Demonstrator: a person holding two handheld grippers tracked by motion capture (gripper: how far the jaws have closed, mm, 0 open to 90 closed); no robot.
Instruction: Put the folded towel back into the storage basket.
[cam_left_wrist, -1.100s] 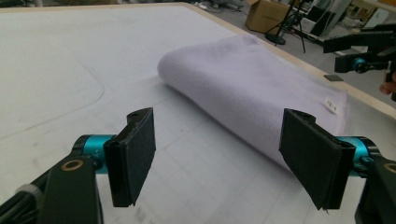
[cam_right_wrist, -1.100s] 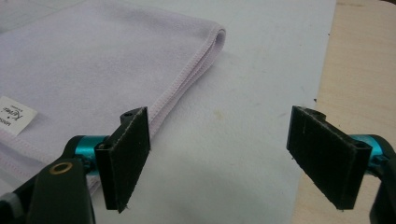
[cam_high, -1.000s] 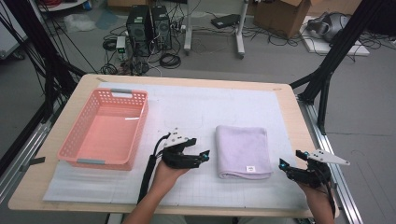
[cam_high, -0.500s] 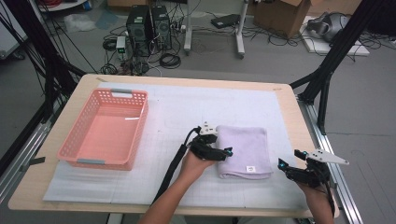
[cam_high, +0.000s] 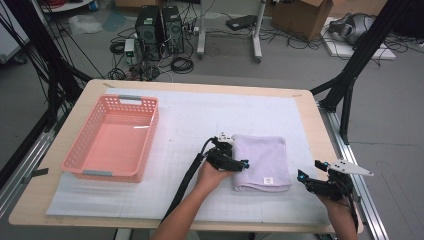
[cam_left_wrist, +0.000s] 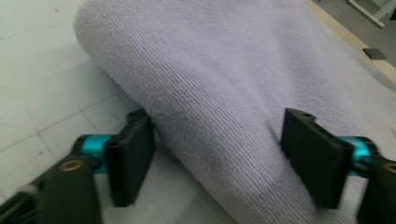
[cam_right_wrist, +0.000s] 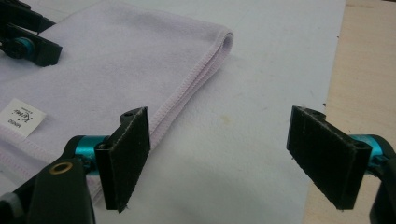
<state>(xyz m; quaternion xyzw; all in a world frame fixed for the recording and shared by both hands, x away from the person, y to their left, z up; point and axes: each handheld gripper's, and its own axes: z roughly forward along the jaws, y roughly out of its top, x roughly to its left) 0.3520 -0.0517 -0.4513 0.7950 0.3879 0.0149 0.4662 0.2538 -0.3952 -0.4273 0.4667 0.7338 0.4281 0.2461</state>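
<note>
A folded lilac towel (cam_high: 262, 157) lies on the white mat at the front right of the table, with a small white label near its front edge. My left gripper (cam_high: 240, 161) is at the towel's left folded edge. In the left gripper view the towel (cam_left_wrist: 219, 93) bulges between the two pads; my left gripper (cam_left_wrist: 217, 121) has just been closing around it, one pad beside the fold and the other on top of the cloth. My right gripper (cam_high: 307, 172) hovers open to the right of the towel (cam_right_wrist: 116, 60), nothing between its pads (cam_right_wrist: 128, 154).
A pink plastic basket (cam_high: 152, 127) stands on the left half of the mat. The bare wooden table edge (cam_right_wrist: 369, 70) runs just right of my right gripper. Black frame posts, cables and computer cases stand on the floor beyond the table.
My left gripper has moved right, from the open mat between basket and towel onto the towel's left edge. The right gripper has stayed where it was.
</note>
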